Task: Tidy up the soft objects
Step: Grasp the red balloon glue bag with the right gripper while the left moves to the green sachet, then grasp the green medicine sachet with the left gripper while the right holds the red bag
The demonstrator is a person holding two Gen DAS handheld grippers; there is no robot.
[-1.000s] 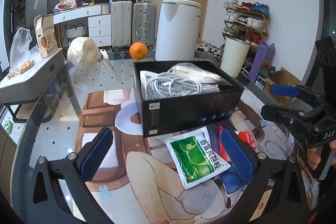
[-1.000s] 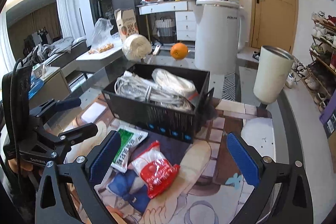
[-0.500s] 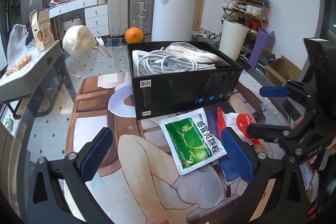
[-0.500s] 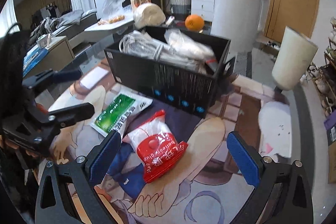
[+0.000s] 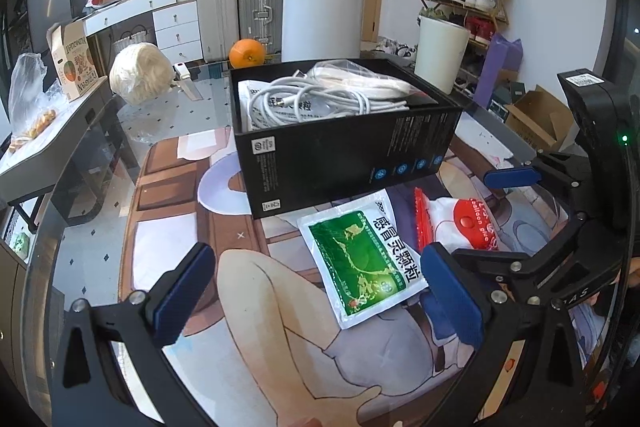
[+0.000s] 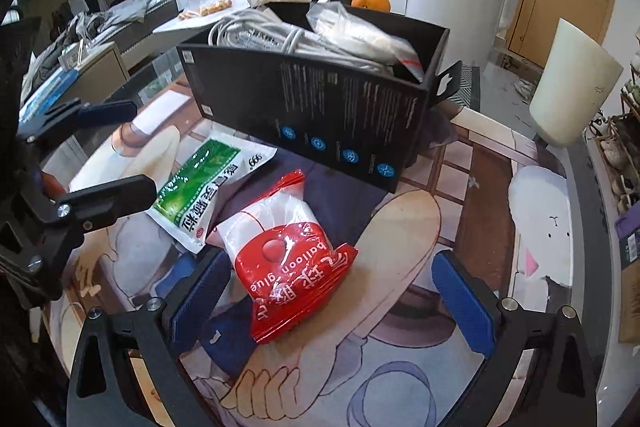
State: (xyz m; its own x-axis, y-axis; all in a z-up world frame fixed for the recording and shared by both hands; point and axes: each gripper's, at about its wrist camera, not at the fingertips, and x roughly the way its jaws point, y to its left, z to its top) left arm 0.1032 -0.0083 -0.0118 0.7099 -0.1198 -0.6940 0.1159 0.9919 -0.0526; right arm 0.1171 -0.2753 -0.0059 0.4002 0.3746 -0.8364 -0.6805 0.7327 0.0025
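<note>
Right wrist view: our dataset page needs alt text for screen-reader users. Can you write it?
The open right gripper hovers over a red and white balloon glue packet lying on a printed table mat. Beside it lies a green and white sachet, in front of a black box holding white cables.

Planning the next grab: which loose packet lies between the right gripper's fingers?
The red balloon-glue packet; the green sachet lies left of the right gripper.
</note>
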